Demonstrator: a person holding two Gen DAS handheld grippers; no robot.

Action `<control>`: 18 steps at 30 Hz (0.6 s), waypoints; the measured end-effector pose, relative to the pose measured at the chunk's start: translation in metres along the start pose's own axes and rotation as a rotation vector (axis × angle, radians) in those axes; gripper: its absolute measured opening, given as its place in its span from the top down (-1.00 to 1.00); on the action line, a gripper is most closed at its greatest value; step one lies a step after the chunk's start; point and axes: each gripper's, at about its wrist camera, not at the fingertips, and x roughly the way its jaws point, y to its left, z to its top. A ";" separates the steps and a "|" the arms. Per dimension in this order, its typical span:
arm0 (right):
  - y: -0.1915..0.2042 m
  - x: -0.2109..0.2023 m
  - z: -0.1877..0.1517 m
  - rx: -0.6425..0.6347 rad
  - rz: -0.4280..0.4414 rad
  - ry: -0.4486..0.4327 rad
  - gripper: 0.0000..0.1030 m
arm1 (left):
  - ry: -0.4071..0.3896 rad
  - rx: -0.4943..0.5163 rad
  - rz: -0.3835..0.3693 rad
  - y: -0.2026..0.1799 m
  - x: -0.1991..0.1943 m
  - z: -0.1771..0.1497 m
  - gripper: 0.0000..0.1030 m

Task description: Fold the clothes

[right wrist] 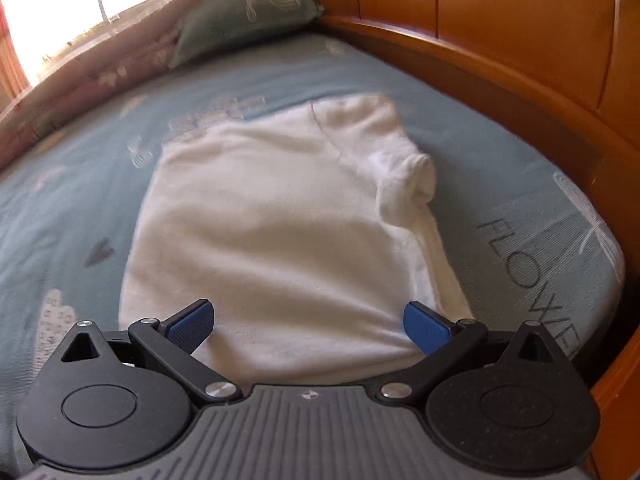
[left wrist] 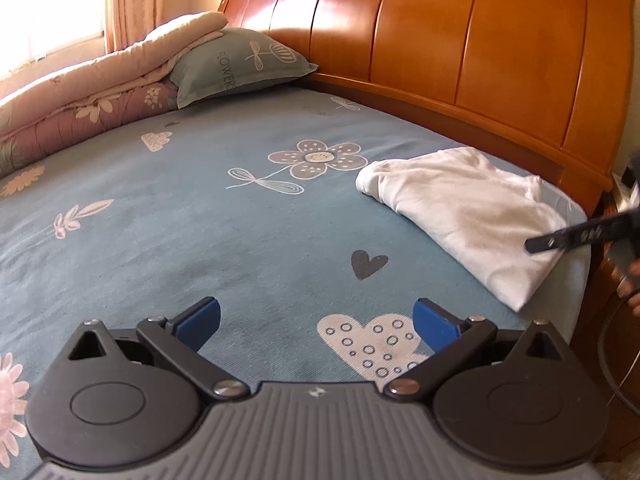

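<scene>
- Shirt (right wrist: 280,216): white, lies on blue printed bedsheet (left wrist: 160,240) near bed's right edge, close to wooden headboard (left wrist: 480,40). Looks partly folded – compact slab w/ one short sleeve (right wrist: 416,176) bunched at its right side. Could be mid-fold or a finished fold w/ sleeve sticking out; can't settle which.
- Right gripper (right wrist: 307,320): released, jaws spread wide, nothing held, hovering over shirt's near hem. Blue pads (right wrist: 192,320) sit above the cloth; contact can't be told.
- Left gripper (left wrist: 316,320): also released & empty, over bare sheet, well apart from shirt.
- Handling (judgement): light, soft, limp knit – won't hold shape, will sag & drag if lifted by one point. Not fragile, not slippery; sheet may grip it a bit.
- Hold: pinch at edges/corners, through all layers so stack doesn't peel apart; near hem corners or sleeve seam look like the reachable spots.
- Pillow (left wrist: 240,64) & rolled quilt (left wrist: 80,96) sit far side, out of the way.
</scene>
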 end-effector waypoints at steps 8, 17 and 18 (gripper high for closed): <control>0.024 0.003 0.050 -0.079 0.037 -0.129 -1.00 | -0.026 0.052 0.045 -0.007 0.000 0.002 -0.98; 0.031 0.034 0.072 -0.098 -0.026 -0.084 -1.00 | -0.042 0.051 0.053 0.004 0.005 0.002 -0.99; 0.035 0.038 0.079 -0.121 -0.031 -0.098 -1.00 | -0.026 0.036 0.048 0.006 0.008 0.004 -0.99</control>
